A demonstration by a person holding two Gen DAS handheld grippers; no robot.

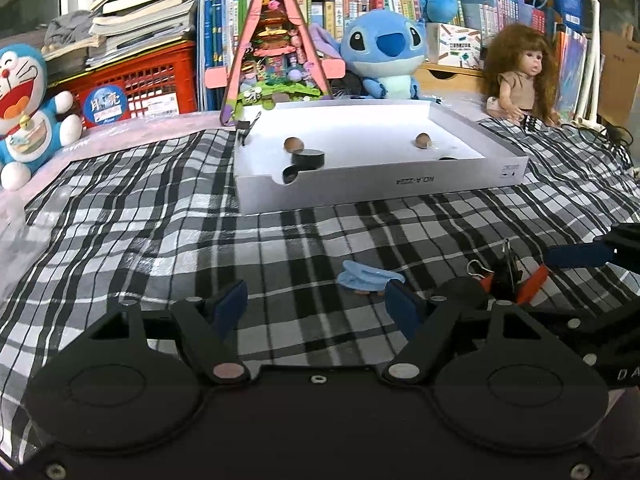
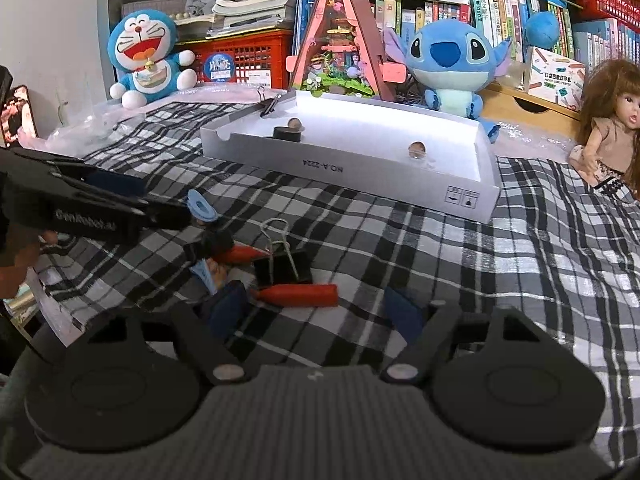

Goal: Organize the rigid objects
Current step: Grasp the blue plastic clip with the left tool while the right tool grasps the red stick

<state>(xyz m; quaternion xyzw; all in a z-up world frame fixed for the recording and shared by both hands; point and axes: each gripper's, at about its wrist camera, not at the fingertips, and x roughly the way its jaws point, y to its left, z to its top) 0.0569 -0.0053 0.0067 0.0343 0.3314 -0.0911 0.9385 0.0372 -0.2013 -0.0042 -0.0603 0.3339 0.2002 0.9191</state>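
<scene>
Left gripper (image 1: 316, 304): jaws wide, nothing between the blue pads, hovering low over the black-and-white plaid cloth (image 1: 160, 208). Just ahead of its right finger lies a small pale-blue plastic piece (image 1: 368, 276); probably parked there while the other hand works.

Right gripper (image 2: 320, 312): jaws also wide, holding nothing. Between its fingers lies the near orange-red cone-shaped piece (image 2: 298, 295). Behind it sits a black binder clip with wire handles (image 2: 284, 266) and a second orange-red piece (image 2: 238, 255). Looks lined up to take the near orange one, though the pads aren't on it yet.

Loose pile is near; the destination seems to be the shallow white cardboard tray (image 2: 360, 174) further back, centre. It already has a black round disc (image 2: 287, 134) and two brown nut-like balls inside, plus a black clip on its far-left rim.

Surface is soft and rumpled, so small parts may tilt. Far side, left to right: blue cat plush (image 2: 146, 60), red plastic crate (image 2: 248, 60), pink A-frame miniature house (image 2: 340, 36), blue alien plush (image 2: 452, 64), brown-haired doll (image 2: 608, 120); packed bookshelves behind.
</scene>
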